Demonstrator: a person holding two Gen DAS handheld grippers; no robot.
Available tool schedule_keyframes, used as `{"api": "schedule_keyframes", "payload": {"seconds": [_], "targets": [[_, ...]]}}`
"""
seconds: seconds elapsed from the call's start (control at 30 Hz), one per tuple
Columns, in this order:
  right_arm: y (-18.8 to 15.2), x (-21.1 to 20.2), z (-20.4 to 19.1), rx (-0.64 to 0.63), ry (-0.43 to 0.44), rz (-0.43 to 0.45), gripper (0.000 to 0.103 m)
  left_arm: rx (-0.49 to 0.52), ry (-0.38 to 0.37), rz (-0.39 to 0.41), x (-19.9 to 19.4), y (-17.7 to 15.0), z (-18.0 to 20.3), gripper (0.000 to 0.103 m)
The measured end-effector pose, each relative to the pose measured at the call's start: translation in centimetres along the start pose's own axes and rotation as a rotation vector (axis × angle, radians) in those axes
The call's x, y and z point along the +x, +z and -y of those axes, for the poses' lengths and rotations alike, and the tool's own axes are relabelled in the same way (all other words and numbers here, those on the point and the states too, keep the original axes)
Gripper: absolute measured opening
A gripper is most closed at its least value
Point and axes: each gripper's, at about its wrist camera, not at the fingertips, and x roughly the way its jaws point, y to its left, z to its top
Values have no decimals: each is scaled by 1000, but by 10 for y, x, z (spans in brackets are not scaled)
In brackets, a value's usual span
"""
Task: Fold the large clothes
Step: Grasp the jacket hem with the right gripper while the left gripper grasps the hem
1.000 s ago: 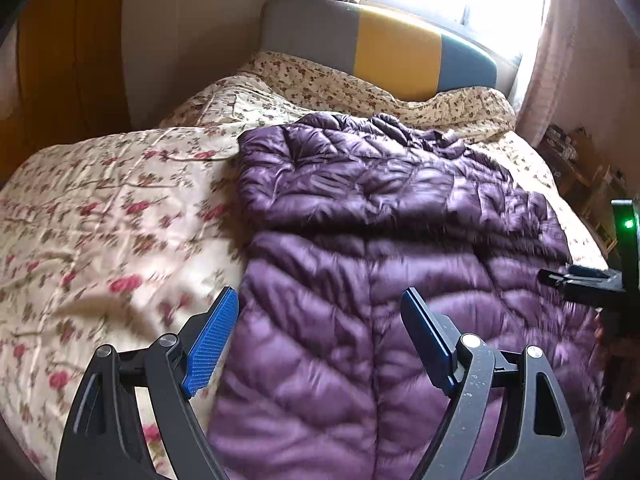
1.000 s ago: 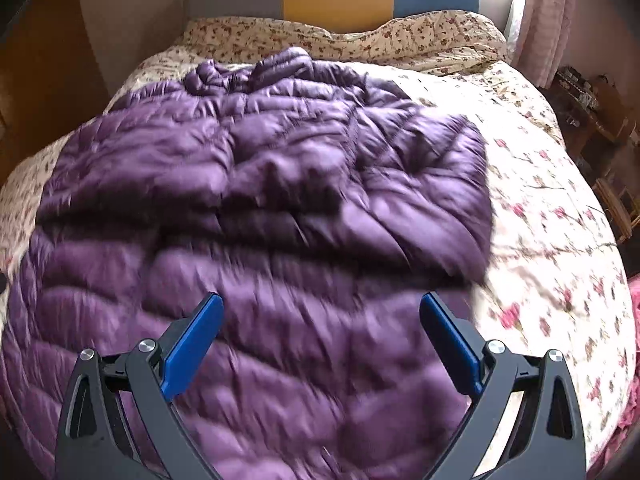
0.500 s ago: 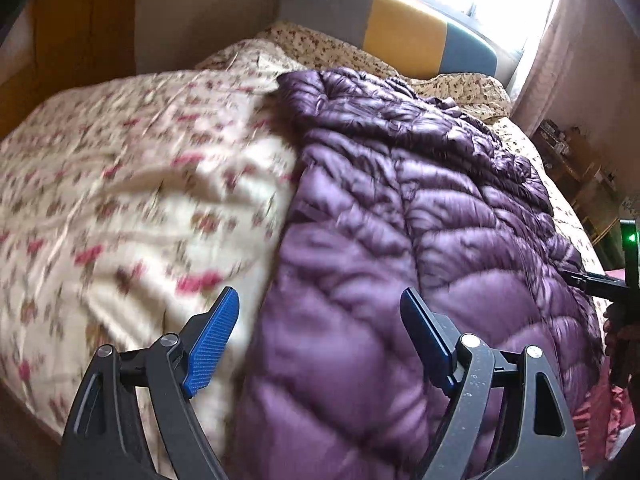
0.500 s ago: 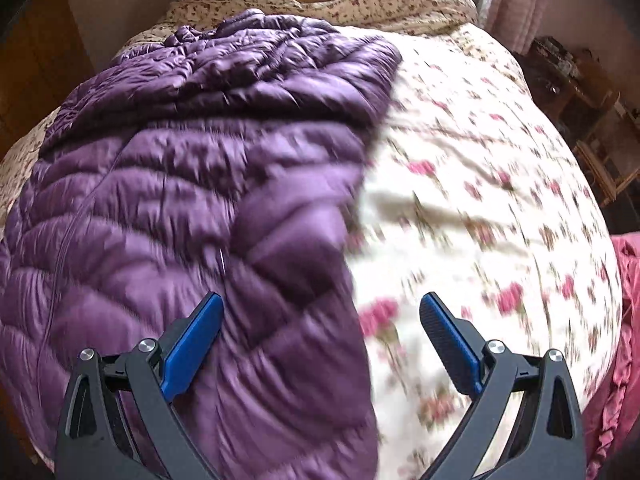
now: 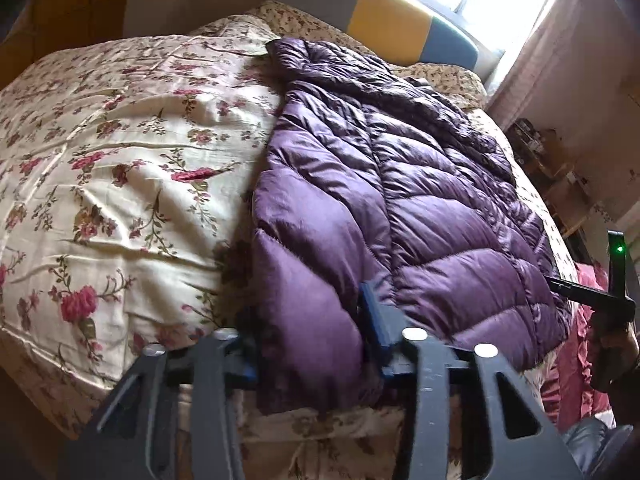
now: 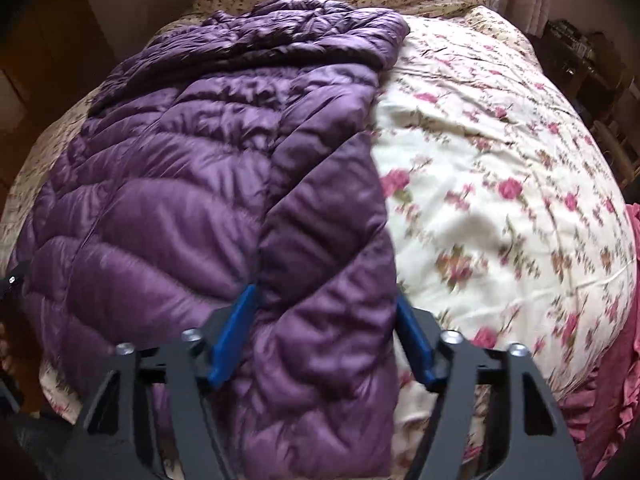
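Note:
A purple quilted puffer jacket (image 5: pixel 400 184) lies spread on the bed, collar toward the headboard. My left gripper (image 5: pixel 308 340) is at its near left hem corner. Its jaws are closing, with the puffy hem bulging between the blue pads (image 5: pixel 374 320), and the left pad is mostly buried in fabric. In the right wrist view the jacket (image 6: pixel 180 184) fills the left half. My right gripper (image 6: pixel 324 340) is at the near right hem corner. Its jaws are closing too, and its pads (image 6: pixel 234 332) press the fabric from both sides.
The bed carries a cream quilt with red flowers (image 5: pixel 120 160), (image 6: pixel 500 160). A grey, yellow and blue headboard (image 5: pixel 384 16) stands under a bright window. Cluttered shelves (image 5: pixel 552 152) stand at the right and a pink ruffled cloth (image 6: pixel 608 380) hangs off the bed's near right edge.
Both grippers moved apart from over the jacket's middle to its two near hem corners. Their jaws, wide open before, have narrowed around the fabric.

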Motion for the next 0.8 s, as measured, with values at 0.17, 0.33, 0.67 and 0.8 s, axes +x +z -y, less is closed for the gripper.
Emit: {"api": "schedule_keyframes", "payload": {"seconds": [0.17,0.33,0.67,0.8], "targets": [[-1,-14,-21,-93,-7,14,8,50,-29,21,-14,4,12,17],[16,-41,-33,-153,-6,83,6,41,-81,58,-31,22,14,17],[89,-63,-52,-237,-41,219,6,12,-159,140,-27,95,14,17],[122,-55,-55,-237,-55,250,6,6,-162,154,-9,133,15,17]]}}
